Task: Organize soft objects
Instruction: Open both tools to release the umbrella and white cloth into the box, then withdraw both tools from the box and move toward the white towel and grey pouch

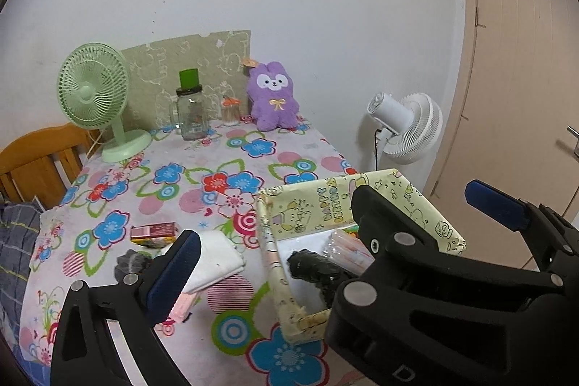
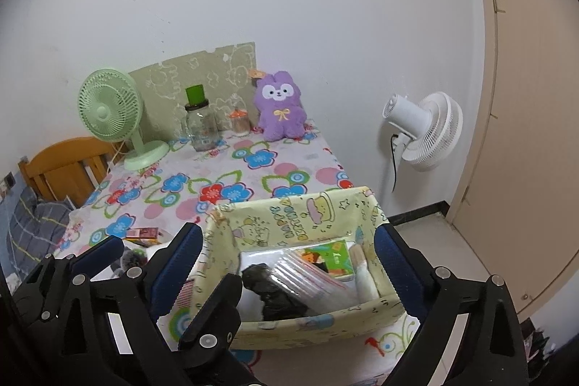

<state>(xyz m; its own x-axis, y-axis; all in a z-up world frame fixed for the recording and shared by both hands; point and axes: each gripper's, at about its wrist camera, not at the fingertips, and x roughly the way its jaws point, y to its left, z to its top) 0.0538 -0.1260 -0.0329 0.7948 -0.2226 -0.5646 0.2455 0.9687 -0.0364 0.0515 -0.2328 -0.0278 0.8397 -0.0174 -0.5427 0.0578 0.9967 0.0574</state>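
Right gripper (image 2: 289,263) spread wide around the yellow box (image 2: 318,322), left gripper (image 1: 333,234) likewise spread, white cloth (image 1: 217,259) just beside its left finger.

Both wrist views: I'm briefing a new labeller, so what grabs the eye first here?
The purple plush bunny sits against the wall at the far edge of the flowered tablecloth. A mint-green desk fan stands to its left. Nearest, a yellow cartoon-print box holds a black item and packets.

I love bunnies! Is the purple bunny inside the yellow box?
No, the purple bunny sits far back by the wall, outside the yellow box.
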